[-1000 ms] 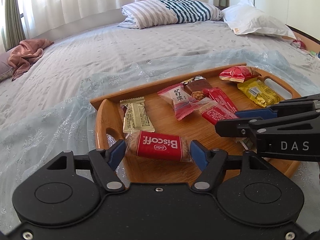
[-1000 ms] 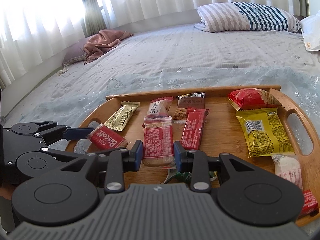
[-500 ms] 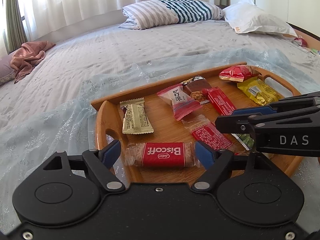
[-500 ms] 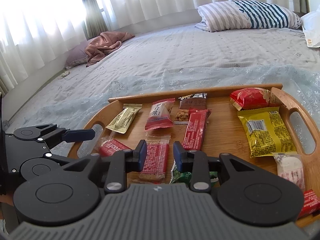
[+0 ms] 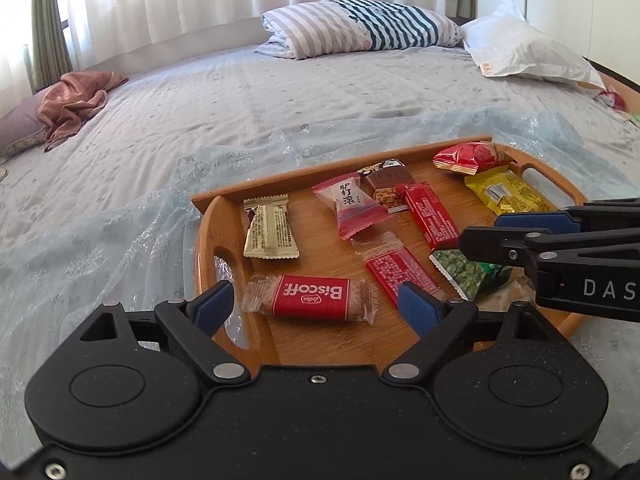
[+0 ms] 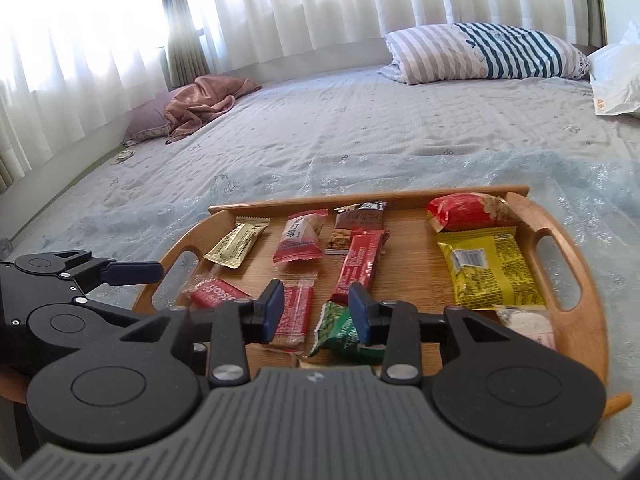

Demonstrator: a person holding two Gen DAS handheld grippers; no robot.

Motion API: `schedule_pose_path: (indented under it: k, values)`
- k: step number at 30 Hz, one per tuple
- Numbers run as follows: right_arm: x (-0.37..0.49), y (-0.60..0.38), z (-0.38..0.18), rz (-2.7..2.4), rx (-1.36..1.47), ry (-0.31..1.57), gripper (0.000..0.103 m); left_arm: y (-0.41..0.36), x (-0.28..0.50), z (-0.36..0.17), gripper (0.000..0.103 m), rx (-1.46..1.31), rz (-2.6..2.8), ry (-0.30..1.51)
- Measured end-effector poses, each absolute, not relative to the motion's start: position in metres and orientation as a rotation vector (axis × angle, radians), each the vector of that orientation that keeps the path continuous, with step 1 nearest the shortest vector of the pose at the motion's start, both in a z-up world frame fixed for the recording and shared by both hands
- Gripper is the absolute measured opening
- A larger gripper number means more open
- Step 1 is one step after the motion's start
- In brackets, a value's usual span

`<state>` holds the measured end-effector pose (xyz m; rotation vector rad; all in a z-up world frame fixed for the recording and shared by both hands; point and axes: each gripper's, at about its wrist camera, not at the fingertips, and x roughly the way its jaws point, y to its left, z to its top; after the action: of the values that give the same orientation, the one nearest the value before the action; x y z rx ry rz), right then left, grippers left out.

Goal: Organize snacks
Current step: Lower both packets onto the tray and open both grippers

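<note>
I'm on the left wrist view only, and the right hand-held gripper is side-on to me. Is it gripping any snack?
Observer: No. The right hand-held gripper has just been opening its jaws and pinches nothing. The red clear-ended wafer packet and the green pea packet lie on the tray under the gap.
Operator: What's the pale thing it mostly hides from me?
Observer: A pink-and-white sealed packet, on the near side of the yellow foil packet, by the right-hand rim of the wooden handled tray.
</note>
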<state>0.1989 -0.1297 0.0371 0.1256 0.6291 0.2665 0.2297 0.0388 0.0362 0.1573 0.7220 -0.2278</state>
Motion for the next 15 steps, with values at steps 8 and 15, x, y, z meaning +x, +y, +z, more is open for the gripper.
schedule_pose_path:
  k: [8, 15]
  values:
    - [0.178, -0.144, 0.042, 0.239, 0.097, 0.601, 0.063, 0.036, 0.201, 0.047, 0.096, 0.098, -0.175, 0.701]
    - [0.161, -0.155, 0.045, 0.222, 0.081, 0.584, 0.070, 0.028, 0.175, 0.055, 0.098, 0.083, -0.148, 0.670]
